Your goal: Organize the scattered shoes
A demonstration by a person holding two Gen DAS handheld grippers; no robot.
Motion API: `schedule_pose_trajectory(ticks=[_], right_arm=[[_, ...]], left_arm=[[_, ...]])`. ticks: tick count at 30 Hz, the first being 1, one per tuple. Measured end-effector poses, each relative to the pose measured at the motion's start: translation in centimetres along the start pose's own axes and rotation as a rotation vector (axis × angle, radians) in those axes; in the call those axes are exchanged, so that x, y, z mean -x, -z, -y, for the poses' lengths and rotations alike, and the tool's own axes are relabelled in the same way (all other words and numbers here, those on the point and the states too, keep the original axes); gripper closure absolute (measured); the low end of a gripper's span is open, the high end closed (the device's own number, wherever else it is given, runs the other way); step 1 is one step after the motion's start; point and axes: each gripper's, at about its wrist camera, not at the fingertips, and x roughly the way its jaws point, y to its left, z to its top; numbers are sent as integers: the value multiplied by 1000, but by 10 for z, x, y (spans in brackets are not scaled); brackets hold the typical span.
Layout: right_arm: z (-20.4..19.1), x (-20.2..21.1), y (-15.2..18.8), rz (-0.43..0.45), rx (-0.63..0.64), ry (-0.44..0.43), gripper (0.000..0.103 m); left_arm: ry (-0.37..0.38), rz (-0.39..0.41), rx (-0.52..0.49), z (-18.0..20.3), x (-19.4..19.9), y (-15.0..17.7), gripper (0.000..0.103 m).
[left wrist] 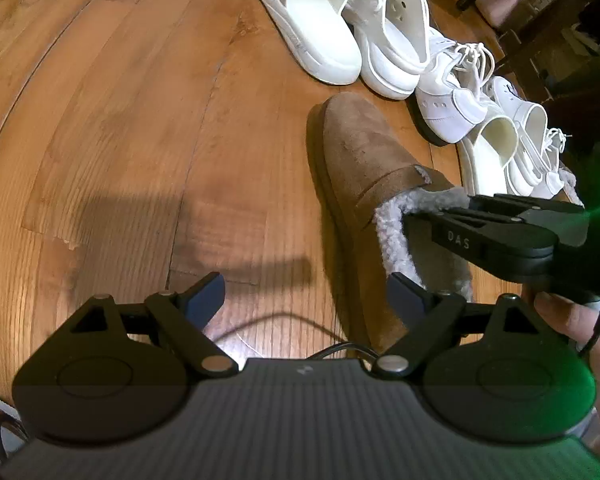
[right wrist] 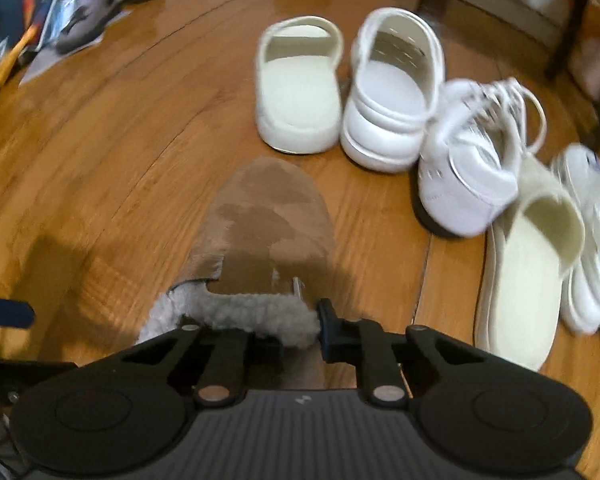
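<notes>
Left wrist: left gripper [left wrist: 306, 296] jaws wide, nothing between them, hanging over bare wood floor [left wrist: 112, 128] just left of the brown slipper [left wrist: 364, 164]. Slipper lies on the floor right of centre, long axis running away from the camera, toe far, fleece-lined opening near. Right gripper [left wrist: 440, 216] comes in from the right edge, fingers at the fleece collar; one finger reads as inside the opening, grip itself not resolvable here. A hand [left wrist: 580, 320] shows at the right edge, cut off. Beyond the toe: white slide [left wrist: 312, 28], white clog [left wrist: 396, 44] touching it, then a sneaker [left wrist: 452, 100] tipped up on its side, then a cream slide [left wrist: 488, 152] and more white shoes packed together toward the right edge, partly hidden by the right gripper. Dark furniture legs far right, green glare near right corner. Right wrist: frame is motion-blurred. Right gripper [right wrist: 284, 324] jaws narrow, pinching the slipper's [right wrist: 272, 216] fleece collar, inner finger buried in fleece. Slipper straight ahead, toe pointing away toward the slide [right wrist: 300, 92] and clog [right wrist: 392, 92], a gap of floor [right wrist: 100, 140] between. Sneaker [right wrist: 468, 172] and cream slide [right wrist: 528, 264] to the right, near the slipper but apart. Blue pad of the left gripper [right wrist: 6, 314] pokes in at the left edge. Far left corner: grey shoes [right wrist: 100, 4] and papers, too blurred to detail.
</notes>
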Motion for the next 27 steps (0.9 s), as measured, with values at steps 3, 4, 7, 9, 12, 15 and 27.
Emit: schedule_pose_trajectory(ticks=[3, 4, 7, 9, 12, 15, 27], right_arm=[[10, 6, 2, -53, -121, -28, 92], [14, 8, 3, -76, -170, -39, 93], [25, 11, 8, -129, -277, -86, 93], [34, 13, 17, -155, -342, -137, 94], [42, 15, 26, -176, -406, -175, 94], [48, 20, 39, -196, -472, -214, 94], [57, 11, 109, -222, -1035, -556, 99]], left_arm=[[11, 9, -18, 4, 2, 1, 15], [15, 11, -24, 5, 3, 1, 15], [27, 20, -42, 8, 5, 1, 15], [34, 26, -54, 11, 7, 2, 15], [46, 34, -72, 14, 9, 2, 15], [47, 36, -70, 14, 9, 3, 15], [49, 42, -34, 7, 10, 3, 15]])
